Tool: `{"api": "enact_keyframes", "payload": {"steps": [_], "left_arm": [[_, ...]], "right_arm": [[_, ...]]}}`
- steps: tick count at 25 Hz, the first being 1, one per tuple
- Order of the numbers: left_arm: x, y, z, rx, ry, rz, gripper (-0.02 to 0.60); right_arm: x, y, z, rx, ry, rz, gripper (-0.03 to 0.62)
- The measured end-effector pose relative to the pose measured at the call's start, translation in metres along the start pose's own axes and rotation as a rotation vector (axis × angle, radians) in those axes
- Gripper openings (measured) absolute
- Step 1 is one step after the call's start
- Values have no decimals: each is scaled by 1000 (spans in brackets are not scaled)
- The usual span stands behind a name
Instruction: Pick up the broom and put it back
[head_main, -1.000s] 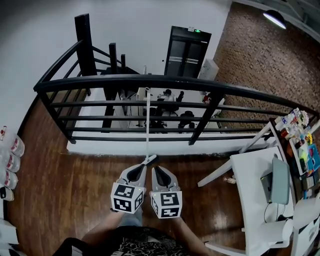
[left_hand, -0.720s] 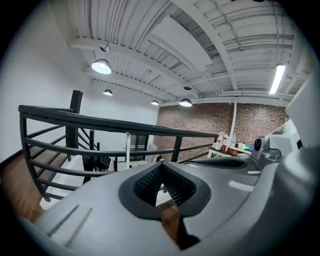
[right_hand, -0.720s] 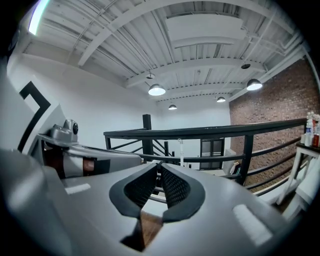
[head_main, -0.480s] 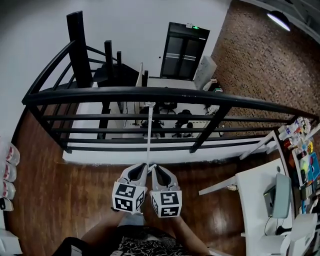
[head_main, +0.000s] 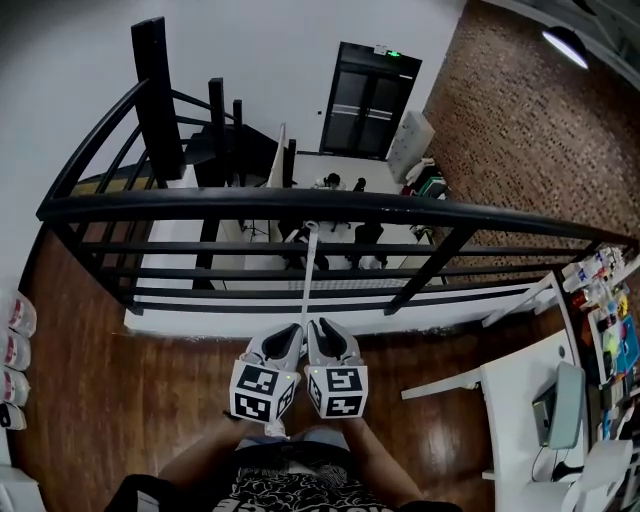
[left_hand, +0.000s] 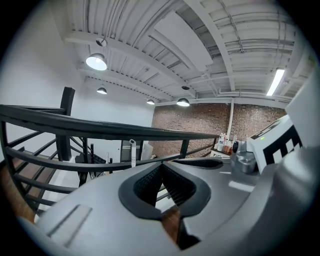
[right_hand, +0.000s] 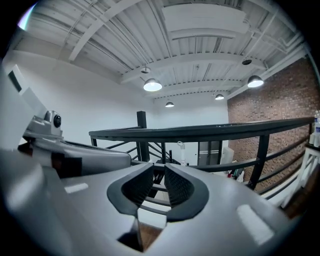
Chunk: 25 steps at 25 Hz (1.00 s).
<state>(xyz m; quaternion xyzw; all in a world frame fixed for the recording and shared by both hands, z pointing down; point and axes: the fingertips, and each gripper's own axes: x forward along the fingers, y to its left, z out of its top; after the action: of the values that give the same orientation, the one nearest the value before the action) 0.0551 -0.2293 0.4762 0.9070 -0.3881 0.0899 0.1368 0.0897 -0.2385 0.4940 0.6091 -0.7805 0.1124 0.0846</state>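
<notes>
One broom (head_main: 308, 258) | upright, ahead of right fingers (right_hand: 178, 185) | fingers just opening, empty

The broom (head_main: 305, 270) shows only as a slim white handle standing almost upright against the black railing (head_main: 450, 213). It tilts slightly to the right towards its tip, which carries a small hanging loop and reaches about the top rail. Its brush end cannot be seen.

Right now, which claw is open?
The right claw: its jaws have just been opening and stand slightly apart, nothing between them. On the left claw the jaws meet at the tips.
</notes>
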Motion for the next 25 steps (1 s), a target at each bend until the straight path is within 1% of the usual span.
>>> {"api": "enact_keyframes", "payload": {"steps": [4, 7, 11, 16, 20, 25], "left_arm": [[10, 31, 5, -14, 21, -5, 3], [19, 46, 11, -9, 27, 2, 3], [33, 62, 18, -21, 18, 27, 3], [64, 86, 33, -30, -1, 61, 3], [87, 102, 47, -43, -11, 79, 3], [112, 118, 55, -43, -1, 101, 3]], "right_arm": [[39, 4, 5, 11, 29, 1, 54], [63, -1, 10, 1, 38, 11, 61], [93, -16, 12, -8, 45, 23, 71], [140, -38, 12, -15, 58, 43, 78], [173, -54, 10, 14, 86, 61, 84], [208, -70, 10, 27, 106, 78, 95]]}}
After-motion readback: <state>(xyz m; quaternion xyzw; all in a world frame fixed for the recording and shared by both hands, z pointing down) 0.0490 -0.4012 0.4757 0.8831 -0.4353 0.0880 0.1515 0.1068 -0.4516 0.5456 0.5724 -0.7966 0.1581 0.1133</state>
